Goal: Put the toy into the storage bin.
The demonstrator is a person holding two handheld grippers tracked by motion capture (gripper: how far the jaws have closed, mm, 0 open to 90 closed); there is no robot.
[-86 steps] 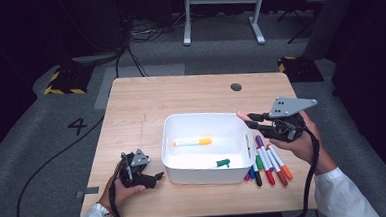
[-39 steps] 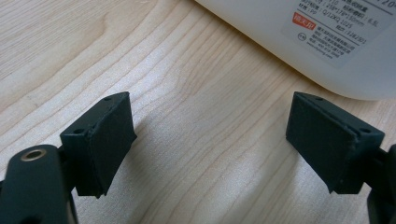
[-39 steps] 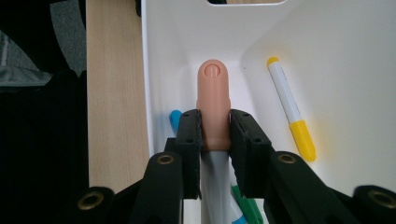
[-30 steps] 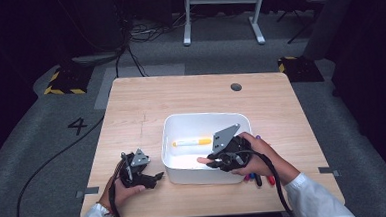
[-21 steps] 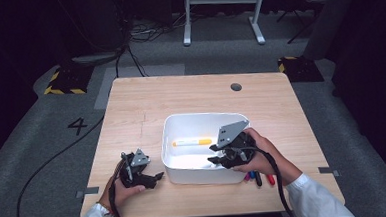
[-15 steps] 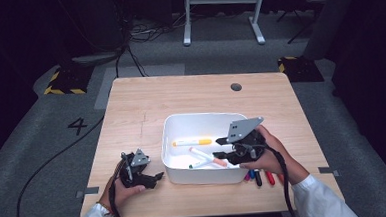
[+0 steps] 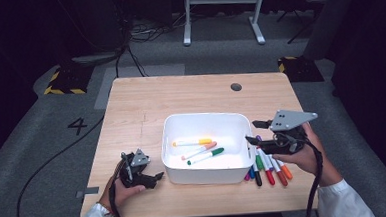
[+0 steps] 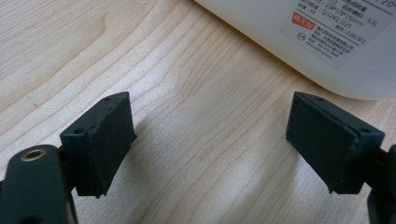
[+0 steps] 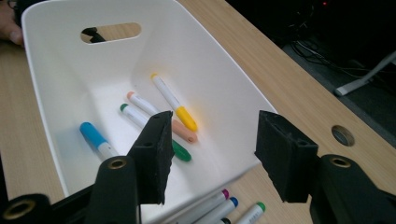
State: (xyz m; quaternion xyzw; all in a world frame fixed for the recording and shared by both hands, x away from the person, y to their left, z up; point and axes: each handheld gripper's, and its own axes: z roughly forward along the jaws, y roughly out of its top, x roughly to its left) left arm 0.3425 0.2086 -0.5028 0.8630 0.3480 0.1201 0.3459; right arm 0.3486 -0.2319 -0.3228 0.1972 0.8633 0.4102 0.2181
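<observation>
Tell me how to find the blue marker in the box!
Look at the white box in the middle of the wooden table. Four markers lie on its floor; the blue marker lies off by itself near one side wall, apart from the yellow marker, peach marker and green marker, and it alone has a bright blue cap.

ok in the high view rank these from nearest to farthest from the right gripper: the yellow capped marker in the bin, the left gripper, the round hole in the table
From the right gripper:
1. Yellow capped marker, in the white bin to its left.
2. Round hole, toward the table's far edge.
3. Left gripper, beyond the bin, near the front left.
</observation>
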